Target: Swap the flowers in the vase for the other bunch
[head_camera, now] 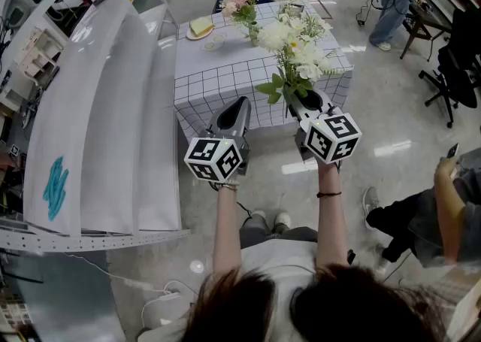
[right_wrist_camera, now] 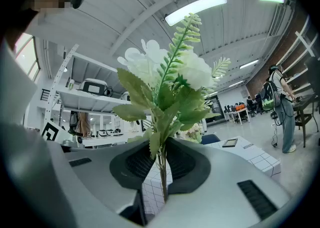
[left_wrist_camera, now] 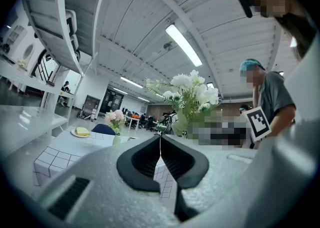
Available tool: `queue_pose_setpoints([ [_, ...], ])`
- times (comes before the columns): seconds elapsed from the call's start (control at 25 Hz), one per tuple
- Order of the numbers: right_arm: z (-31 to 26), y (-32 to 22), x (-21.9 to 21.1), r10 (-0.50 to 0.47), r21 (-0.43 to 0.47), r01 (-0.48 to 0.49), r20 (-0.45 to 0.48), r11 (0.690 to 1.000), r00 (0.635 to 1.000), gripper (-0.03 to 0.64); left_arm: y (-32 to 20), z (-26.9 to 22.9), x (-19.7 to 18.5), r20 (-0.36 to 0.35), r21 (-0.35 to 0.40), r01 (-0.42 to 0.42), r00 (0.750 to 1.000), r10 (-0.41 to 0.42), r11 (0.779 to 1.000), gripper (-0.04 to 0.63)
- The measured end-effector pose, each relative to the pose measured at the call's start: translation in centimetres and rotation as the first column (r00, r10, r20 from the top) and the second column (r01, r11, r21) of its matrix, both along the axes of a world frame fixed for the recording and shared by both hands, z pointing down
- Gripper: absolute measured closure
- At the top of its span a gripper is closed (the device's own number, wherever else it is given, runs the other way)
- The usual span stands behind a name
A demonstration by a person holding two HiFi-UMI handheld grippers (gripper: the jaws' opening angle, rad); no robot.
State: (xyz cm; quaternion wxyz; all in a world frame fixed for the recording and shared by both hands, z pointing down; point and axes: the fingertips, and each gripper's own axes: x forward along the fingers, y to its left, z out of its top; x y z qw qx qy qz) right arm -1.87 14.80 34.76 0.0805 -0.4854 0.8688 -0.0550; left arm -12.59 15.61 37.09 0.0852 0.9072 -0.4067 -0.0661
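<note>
We are looking down at a table [head_camera: 218, 77] draped in a grid-checked cloth. A plate [head_camera: 200, 31] is sitting at its far left, and a vase [head_camera: 253, 31] of pink flowers [head_camera: 239, 2] is standing just to the right.

We look steeply down from the head; cameras on the left gripper [head_camera: 241, 102] and right gripper [head_camera: 294, 100] face level, sharing the white grid-checked table [head_camera: 218, 81].
</note>
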Motion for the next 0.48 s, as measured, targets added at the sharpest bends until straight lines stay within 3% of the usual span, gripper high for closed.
queue_pose_setpoints([
  [0.48, -0.08, 0.08, 0.25, -0.007, -0.005, 0.007, -0.003, 1.000, 1.000, 0.552, -0.05, -0.12, -0.02, -0.009, -0.005, 0.003, 1.000, -0.003, 1.000, 0.581],
])
